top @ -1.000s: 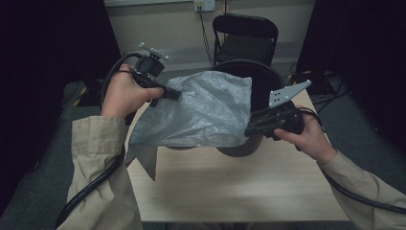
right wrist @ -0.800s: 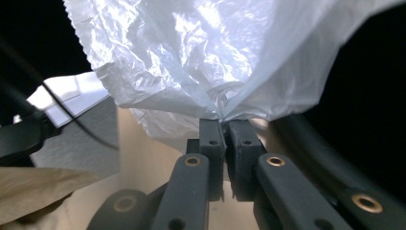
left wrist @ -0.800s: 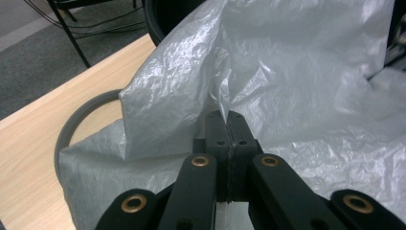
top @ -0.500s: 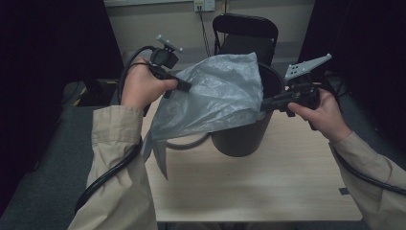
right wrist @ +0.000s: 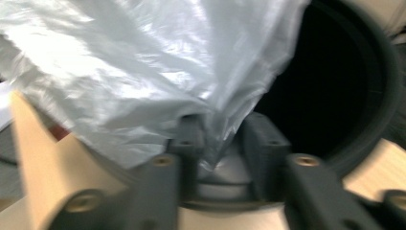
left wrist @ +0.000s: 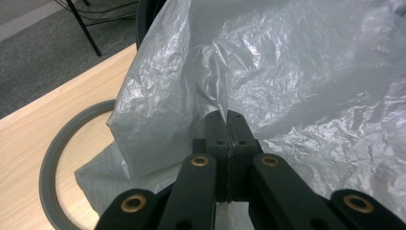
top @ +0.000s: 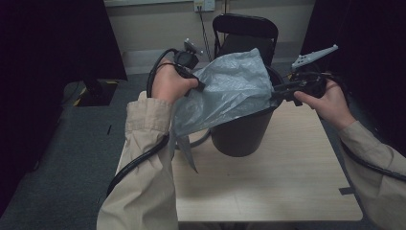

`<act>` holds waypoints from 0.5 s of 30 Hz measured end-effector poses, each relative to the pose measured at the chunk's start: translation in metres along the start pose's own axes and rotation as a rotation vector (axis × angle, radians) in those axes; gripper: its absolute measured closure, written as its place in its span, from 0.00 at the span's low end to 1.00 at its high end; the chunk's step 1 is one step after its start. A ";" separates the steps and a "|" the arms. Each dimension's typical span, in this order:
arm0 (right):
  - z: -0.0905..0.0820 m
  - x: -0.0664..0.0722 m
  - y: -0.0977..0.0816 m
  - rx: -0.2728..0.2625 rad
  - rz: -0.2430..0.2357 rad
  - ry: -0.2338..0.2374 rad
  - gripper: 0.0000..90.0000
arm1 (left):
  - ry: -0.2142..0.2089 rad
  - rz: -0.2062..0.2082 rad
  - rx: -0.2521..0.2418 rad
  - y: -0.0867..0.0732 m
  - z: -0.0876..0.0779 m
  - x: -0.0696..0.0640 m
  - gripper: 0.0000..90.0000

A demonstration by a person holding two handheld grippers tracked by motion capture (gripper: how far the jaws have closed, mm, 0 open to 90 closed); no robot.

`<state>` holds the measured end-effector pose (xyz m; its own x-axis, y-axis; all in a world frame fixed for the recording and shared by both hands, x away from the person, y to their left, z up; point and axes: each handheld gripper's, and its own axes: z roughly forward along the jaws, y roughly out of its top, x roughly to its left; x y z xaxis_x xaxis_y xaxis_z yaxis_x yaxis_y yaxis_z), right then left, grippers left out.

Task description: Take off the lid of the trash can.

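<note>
Grey plastic bag stretched above the black bin on the counter, not yet lining it. Left tool pressed together on a bag fold; right tool just opening, film hanging loose between spread jaws. Still left: mouth over rim

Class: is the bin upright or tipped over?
Upright. The bin stands on its base on the table, mouth upward, with the bag draped over its rim.
</note>
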<state>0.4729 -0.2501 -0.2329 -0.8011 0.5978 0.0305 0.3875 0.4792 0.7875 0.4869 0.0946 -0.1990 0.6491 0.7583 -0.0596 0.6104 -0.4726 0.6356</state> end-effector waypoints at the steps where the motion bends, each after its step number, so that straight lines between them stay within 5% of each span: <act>1: -0.003 -0.001 -0.001 -0.003 0.002 -0.007 0.62 | 0.003 -0.001 0.004 0.000 0.001 0.000 1.00; 6: -0.018 -0.005 -0.004 -0.011 -0.001 -0.058 0.52 | 0.026 -0.010 0.007 -0.002 0.003 -0.001 1.00; 15: -0.013 0.011 0.008 -0.041 -0.042 -0.004 0.44 | 0.033 0.009 -0.007 0.004 0.005 -0.011 0.99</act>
<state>0.4610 -0.2476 -0.2180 -0.8142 0.5805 -0.0054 0.3348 0.4772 0.8125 0.4847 0.0824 -0.2002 0.6392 0.7685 -0.0285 0.6012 -0.4763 0.6416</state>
